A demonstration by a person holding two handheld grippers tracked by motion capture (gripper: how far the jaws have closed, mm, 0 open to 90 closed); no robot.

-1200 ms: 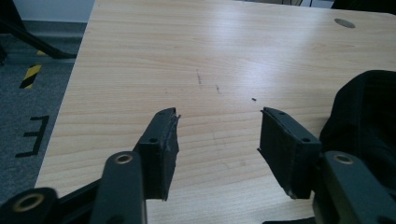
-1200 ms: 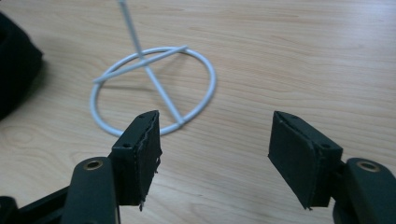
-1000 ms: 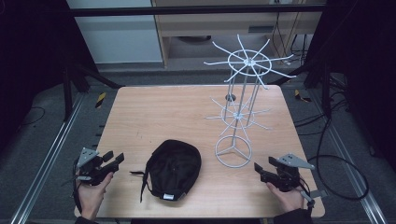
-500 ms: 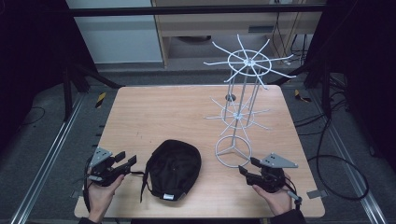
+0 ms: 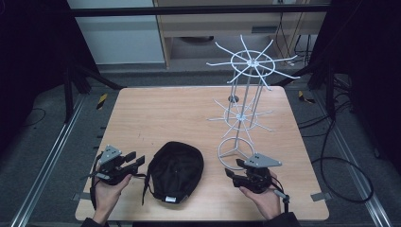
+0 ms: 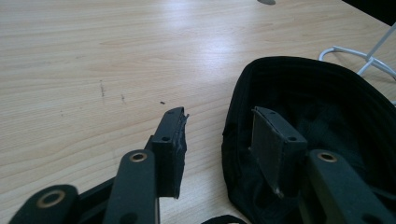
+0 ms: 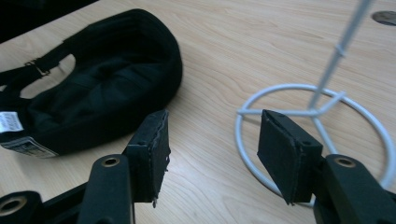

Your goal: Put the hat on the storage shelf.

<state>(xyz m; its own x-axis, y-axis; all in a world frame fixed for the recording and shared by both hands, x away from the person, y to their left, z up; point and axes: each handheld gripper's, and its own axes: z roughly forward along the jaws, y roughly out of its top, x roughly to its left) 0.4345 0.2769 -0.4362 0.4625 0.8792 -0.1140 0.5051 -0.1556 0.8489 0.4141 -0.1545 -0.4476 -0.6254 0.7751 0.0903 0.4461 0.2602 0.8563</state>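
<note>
A black cap (image 5: 175,172) lies upside down on the wooden table (image 5: 179,113), its white label toward the front edge. In the high view my left gripper (image 5: 135,160) sits just left of the cap, jaws open. The left gripper view shows the cap (image 6: 322,102) with its rim between the open jaws of the left gripper (image 6: 219,135), nothing clamped. My right gripper (image 5: 233,168) is open, right of the cap, at the base ring of a white wire rack (image 5: 246,94). In the right gripper view that gripper (image 7: 212,149) is empty, between the cap (image 7: 107,79) and the rack ring (image 7: 317,112).
The rack stands tall at the table's right half, with spoked arms at two levels reaching outward. A round grommet (image 5: 233,99) is set in the tabletop behind it. Bare wood stretches across the back and left of the table. Cables lie on the floor at the right.
Both grippers have moved inward from the table's sides: the left one right to the cap's rim, the right one left to the rack's base ring. Cap and rack are unmoved.
</note>
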